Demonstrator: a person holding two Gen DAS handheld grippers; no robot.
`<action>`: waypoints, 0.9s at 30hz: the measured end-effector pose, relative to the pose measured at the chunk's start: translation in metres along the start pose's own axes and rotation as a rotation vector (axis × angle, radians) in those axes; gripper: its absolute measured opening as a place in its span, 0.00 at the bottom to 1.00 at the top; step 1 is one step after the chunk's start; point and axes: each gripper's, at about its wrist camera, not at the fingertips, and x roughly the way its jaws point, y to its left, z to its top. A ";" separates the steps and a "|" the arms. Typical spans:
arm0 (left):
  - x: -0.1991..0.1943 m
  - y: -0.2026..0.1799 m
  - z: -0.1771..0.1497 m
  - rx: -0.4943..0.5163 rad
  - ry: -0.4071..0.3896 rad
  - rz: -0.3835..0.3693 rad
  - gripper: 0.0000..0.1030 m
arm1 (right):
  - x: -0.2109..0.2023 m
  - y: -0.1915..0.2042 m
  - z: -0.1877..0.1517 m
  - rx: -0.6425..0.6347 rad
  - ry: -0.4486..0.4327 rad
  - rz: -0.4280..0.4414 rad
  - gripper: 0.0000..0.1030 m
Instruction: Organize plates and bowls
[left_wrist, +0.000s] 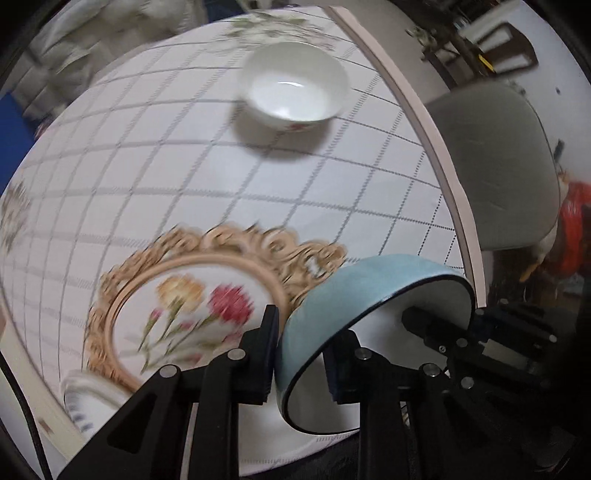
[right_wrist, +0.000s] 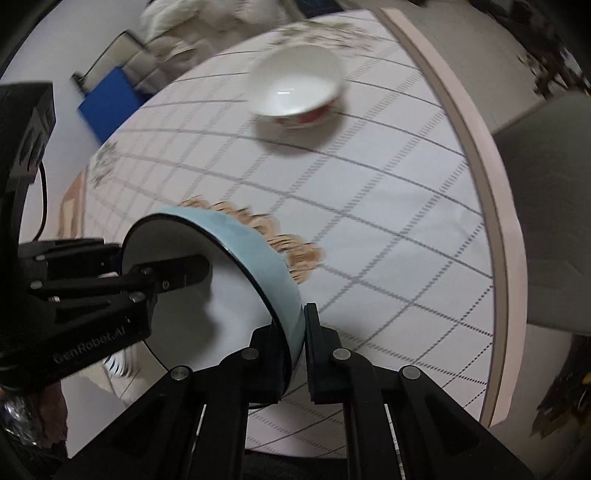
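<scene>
A light blue bowl (left_wrist: 354, 291) with a white inside and dark rim is held tilted on its side above the table, gripped at its rim by both grippers. My left gripper (left_wrist: 303, 354) is shut on its wall, one finger outside, one inside. My right gripper (right_wrist: 299, 347) is shut on the opposite rim of the blue bowl (right_wrist: 258, 254); the left gripper (right_wrist: 177, 273) reaches in from the left. A gold-rimmed floral plate (left_wrist: 184, 295) lies below the bowl. A white bowl (left_wrist: 293, 86) with red flowers stands farther back, also in the right wrist view (right_wrist: 297, 83).
The round table (left_wrist: 439, 147) has a checked cloth and a pink edge. A grey chair (left_wrist: 495, 166) stands at the right. A small blue-patterned dish (left_wrist: 88, 398) sits at the near left. A blue box (right_wrist: 107, 103) lies beyond the table.
</scene>
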 end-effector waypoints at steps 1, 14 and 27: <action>-0.005 0.004 -0.005 -0.018 -0.003 0.002 0.19 | 0.001 0.014 -0.005 -0.024 0.009 0.004 0.10; 0.042 0.079 -0.088 -0.231 0.088 -0.019 0.19 | 0.062 0.092 -0.064 -0.154 0.154 -0.007 0.09; 0.085 0.066 -0.081 -0.190 0.139 0.034 0.22 | 0.098 0.086 -0.055 -0.172 0.198 -0.074 0.10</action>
